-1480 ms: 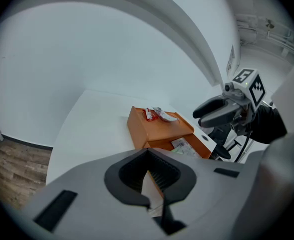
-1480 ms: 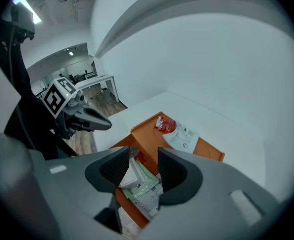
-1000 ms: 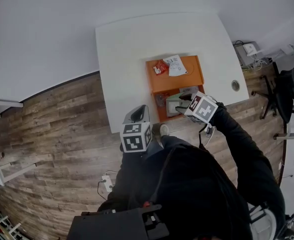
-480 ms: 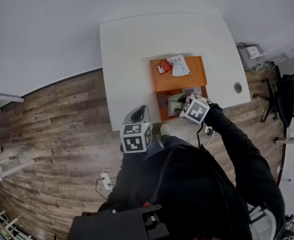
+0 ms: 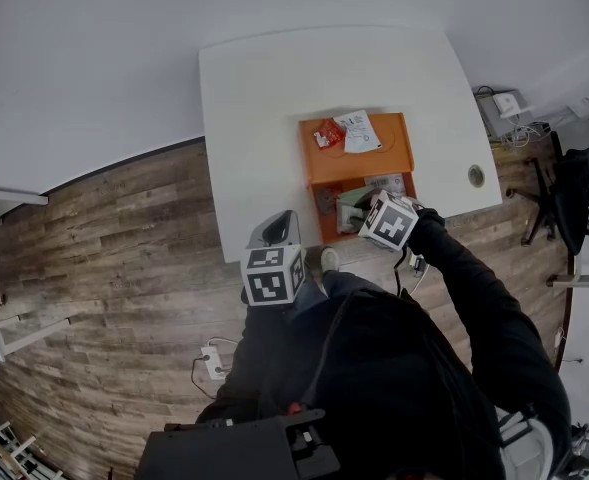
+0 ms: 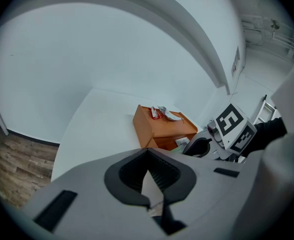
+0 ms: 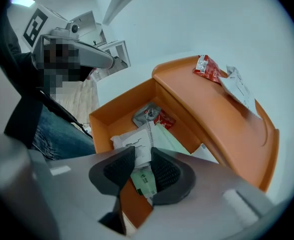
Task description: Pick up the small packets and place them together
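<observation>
Packets, small, assorted, kept in and on an orange tray (image 5: pixel 374 160) that sits at the near edge of a white table (image 5: pixel 264 108). Left gripper (image 6: pixel 147 153): held at the table's near edge, left of the tray, jaw tips closed together, nothing between them. Raised shelf of the tray, far end: one red packet (image 5: pixel 326 133), crumpled and shiny; just beside it on the right, one white packet (image 5: pixel 360 131) with fine print, lying flat. Lower compartment, near end: one grey-and-red packet (image 7: pixel 149 115) against the shelf wall, with pale flat packets next to it. Right gripper (image 7: pixel 145 154): lowered into that compartment, jaws closing on a white-and-green packet (image 7: pixel 143 180), which stands on edge and fills the gap between the pads. Surface: plain matt table top, bare to the left of the tray, with a round grommet (image 5: pixel 476 176) near its right edge. Room: wood-plank floor (image 5: pixel 104 258) to the left and below, white wall beyond the table, cables and socket boxes (image 5: pixel 504 103) at the far right, black chair (image 5: pixel 574 183) beside them.
</observation>
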Demonstrator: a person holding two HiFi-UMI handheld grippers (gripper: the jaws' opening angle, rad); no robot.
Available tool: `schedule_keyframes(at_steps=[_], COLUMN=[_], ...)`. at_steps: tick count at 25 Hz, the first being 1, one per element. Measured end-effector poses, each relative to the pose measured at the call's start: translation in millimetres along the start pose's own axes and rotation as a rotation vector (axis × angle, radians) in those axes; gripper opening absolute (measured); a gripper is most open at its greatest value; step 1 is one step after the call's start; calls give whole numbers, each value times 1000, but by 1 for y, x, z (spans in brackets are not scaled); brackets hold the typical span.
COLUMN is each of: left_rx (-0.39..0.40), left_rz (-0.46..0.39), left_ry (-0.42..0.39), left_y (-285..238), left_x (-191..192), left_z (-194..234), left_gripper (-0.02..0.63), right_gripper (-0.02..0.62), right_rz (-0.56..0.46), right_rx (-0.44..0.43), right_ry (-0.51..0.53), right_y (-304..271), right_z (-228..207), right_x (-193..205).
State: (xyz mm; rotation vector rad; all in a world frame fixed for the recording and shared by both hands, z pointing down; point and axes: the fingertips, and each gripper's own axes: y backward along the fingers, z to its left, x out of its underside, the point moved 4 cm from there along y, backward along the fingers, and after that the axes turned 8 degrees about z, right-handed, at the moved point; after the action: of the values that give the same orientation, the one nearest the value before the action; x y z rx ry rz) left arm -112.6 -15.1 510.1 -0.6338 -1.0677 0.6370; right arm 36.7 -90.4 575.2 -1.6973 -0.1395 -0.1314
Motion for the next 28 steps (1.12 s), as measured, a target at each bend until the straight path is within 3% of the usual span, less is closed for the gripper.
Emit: schedule_keyframes(at_steps=[6,14,20,28], left_rx=[6,13,19,18], left_rz=[1,6,8,9], left_ry=[-7,-20,-31,-38], left_y=[-1,-2,-2,0], left_x=[0,-1,-1,-2], left_z=[-3,-5,-8,-8], left_gripper=[-3,-3,-3,-3], right_gripper=[69,64,64,64], right_rz=[-21,-146,-255,-318], right_rx=[22,114,247,350], right_ry=[14,-37,-125,-256], right_y=[11,65,116,144], right_z=[0,-19,-61,-120], right_x=[-2,-9,-5,2])
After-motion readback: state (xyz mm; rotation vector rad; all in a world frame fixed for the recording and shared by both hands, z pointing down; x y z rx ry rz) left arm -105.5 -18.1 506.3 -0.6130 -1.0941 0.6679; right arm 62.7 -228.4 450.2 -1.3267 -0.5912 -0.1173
